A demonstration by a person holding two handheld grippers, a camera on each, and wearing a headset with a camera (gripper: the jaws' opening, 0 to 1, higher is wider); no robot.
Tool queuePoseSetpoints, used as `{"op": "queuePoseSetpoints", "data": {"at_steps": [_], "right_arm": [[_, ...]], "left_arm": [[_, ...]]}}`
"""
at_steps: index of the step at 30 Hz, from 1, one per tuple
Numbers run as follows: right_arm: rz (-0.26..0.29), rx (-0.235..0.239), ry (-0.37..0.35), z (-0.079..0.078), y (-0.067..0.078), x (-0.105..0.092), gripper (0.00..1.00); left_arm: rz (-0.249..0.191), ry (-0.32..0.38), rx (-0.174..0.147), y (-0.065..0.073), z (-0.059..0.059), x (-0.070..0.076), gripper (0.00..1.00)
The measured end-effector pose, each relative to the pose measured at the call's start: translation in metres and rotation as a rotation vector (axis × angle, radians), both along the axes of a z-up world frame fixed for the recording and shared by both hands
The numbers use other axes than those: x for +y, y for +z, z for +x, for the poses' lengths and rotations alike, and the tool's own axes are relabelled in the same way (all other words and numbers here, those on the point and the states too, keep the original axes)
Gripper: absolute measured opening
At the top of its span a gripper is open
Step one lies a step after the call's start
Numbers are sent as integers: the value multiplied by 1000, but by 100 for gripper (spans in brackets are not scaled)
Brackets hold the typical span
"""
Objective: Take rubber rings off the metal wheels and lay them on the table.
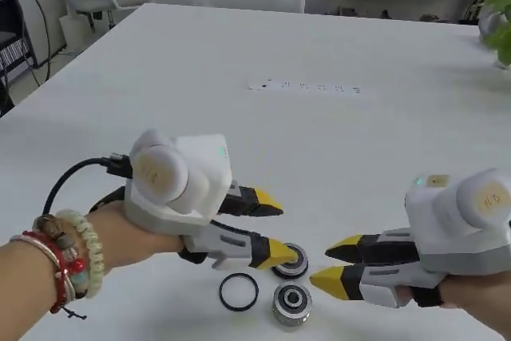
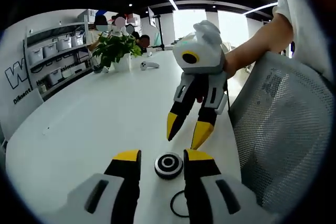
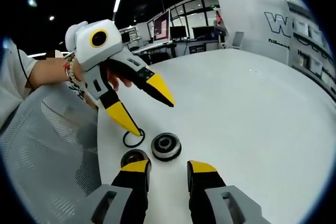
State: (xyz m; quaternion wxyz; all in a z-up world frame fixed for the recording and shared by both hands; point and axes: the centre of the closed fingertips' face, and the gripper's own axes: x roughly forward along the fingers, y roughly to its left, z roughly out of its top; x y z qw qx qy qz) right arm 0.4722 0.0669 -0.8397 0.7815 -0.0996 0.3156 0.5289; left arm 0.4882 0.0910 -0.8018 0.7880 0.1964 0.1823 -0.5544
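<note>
At the left edge of the head view the person's forearm is cut off by the frame, with beaded bracelets [image 1: 68, 257] at the wrist. The left gripper [image 1: 276, 227] reaches out from that hand and points to the person's right, its jaws spread wide with nothing between them. Its lower yellow tip covers the left part of the farther wheel [image 1: 298, 264], so I cannot tell whether tip and wheel touch. In the left gripper view that wheel sits on the table [image 1: 239, 101] just ahead of the gap between the two jaws.

A loose rubber ring [image 1: 238, 291] lies flat on the table, just below the left gripper's lower jaw and apart from both wheels. In the left gripper view one jaw hides half of it.

Right of the ring stands the nearer wheel [image 1: 291, 303], close in front of the farther one. Both wheels lie flat with their bores pointing straight up. The farther wheel has a dark rim and the nearer one looks silvery, but I cannot make out whether either carries a ring. In the right gripper view a jaw tip hides part of the nearer wheel.

The right gripper [image 1: 335, 263] points left toward the wheels, just short of them, with its jaws apart and holding nothing. Its hand is cut off at the corner.
</note>
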Motion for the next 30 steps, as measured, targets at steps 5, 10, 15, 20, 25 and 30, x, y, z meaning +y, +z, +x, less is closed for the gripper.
{"op": "queuePoseSetpoints", "data": {"at_steps": [5, 10, 15, 20, 25, 30], "right_arm": [[-1, -6, -5, 1, -5, 4, 25], [21, 22, -45, 5, -8, 6, 24], [2, 12, -41, 5, -11, 6, 23], [-8, -5, -31, 5, -12, 8, 20], [-9, -5, -28, 4, -13, 8, 19], [-14, -8, -21, 3, -14, 10, 19]], "left_arm": [[13, 17, 22, -11, 2, -1, 23], [18, 28, 35, -19, 3, -2, 18], [57, 18, 38, -30, 1, -2, 15], [58, 28, 47, -32, -1, -3, 12], [51, 26, 50, -32, -3, -7, 7], [36, 31, 57, -31, -3, -6, 7]]}}
